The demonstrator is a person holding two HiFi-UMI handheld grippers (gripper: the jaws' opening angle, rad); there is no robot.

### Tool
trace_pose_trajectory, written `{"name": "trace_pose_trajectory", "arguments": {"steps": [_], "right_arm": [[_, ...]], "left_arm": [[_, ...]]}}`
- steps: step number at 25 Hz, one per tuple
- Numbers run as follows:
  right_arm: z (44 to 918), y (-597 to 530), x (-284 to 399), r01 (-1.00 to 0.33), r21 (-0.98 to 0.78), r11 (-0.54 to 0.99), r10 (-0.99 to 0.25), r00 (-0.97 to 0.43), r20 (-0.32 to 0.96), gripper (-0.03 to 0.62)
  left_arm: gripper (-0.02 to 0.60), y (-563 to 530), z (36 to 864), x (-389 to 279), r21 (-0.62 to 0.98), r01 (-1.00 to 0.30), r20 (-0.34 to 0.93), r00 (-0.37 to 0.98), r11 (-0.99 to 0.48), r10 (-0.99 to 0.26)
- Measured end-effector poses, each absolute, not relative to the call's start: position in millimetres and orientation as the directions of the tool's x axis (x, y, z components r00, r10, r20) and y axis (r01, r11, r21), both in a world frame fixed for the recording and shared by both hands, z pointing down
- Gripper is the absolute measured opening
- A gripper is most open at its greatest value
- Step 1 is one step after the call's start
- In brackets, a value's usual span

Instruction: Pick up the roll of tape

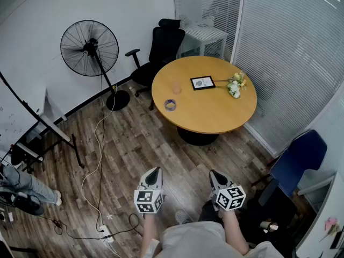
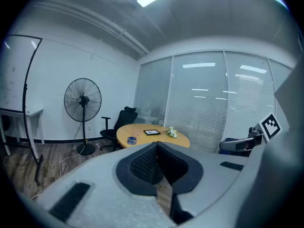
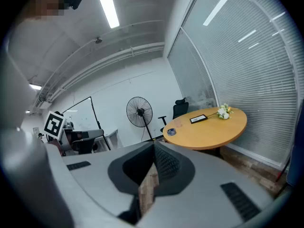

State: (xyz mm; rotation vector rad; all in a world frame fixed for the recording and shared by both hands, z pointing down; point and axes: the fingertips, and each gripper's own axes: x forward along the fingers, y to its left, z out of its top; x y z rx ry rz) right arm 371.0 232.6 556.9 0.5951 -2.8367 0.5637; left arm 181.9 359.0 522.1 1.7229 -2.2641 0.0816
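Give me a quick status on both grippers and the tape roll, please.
Left gripper and right gripper shut, empty. Roll of tape on round table, far ahead, untouched. Nothing in the way.

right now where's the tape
In the head view the tape lies near the round table's left edge, just below the cup and left of the frame.

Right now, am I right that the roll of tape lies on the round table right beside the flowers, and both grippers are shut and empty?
Not quite. The roll of tape lies on the round table, but well apart from the flowers, near the edge toward the fan; the head view shows it. The left gripper and right gripper are indeed shut and empty.
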Motion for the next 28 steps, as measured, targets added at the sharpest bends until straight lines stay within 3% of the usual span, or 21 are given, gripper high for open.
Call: {"name": "trace_pose_trajectory", "arguments": {"steps": [19,22,28], "right_arm": [[554.9,259.4,370.5,-0.373,-0.344,0.862,-0.316,-0.925,0.211,-0.002],[558.4,265.1,367.6,-0.349,-0.341,0.873,-0.288,-0.932,0.218,0.04],[568.9,260.6,352.3,-0.292,-0.35,0.89,-0.22,-0.948,0.231,0.091]], "left_arm": [[0.012,375.8,521.9,193.8,0.163,-0.96,0.218,-0.19,0.228,-0.957],[0.016,378.7,525.9,190.9,0.173,-0.955,0.223,-0.199,0.24,-0.954],[0.094,377.0,536.7,184.8,0.168,-0.949,0.251,-0.221,0.267,-0.942]]}}
